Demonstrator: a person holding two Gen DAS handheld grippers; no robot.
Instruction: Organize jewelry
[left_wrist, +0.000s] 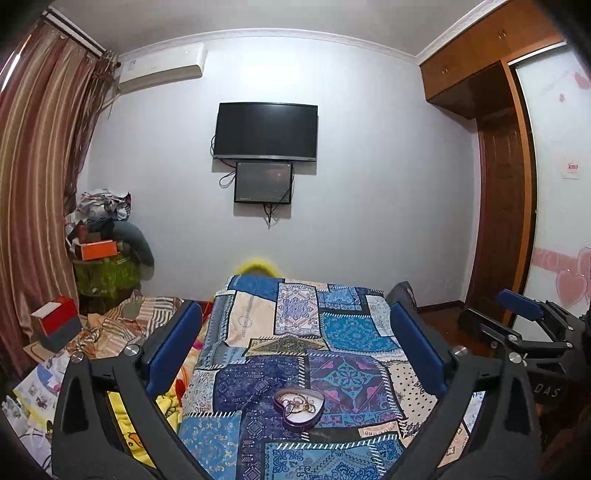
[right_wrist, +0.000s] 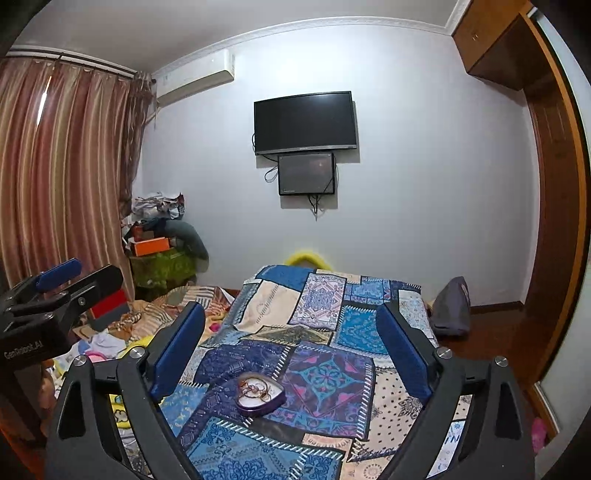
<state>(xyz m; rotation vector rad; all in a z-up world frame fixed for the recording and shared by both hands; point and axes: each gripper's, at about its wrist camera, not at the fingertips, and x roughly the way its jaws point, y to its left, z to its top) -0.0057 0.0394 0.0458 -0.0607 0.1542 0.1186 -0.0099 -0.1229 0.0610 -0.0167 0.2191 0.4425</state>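
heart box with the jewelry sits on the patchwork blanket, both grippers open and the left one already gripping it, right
Not quite. The left gripper grips nothing: in the left wrist view its fingers stand wide apart above the heart box. The rest holds: the box sits on the patchwork blanket, and the right gripper is open.

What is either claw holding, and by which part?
Nothing. The left claw and right claw are both open above the box of jewelry.

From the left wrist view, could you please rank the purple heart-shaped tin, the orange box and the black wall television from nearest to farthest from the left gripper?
1. Purple heart-shaped tin, on the patchwork bedspread between the left gripper fingers.
2. Orange box, far left pile.
3. Black wall television, high on the back wall.
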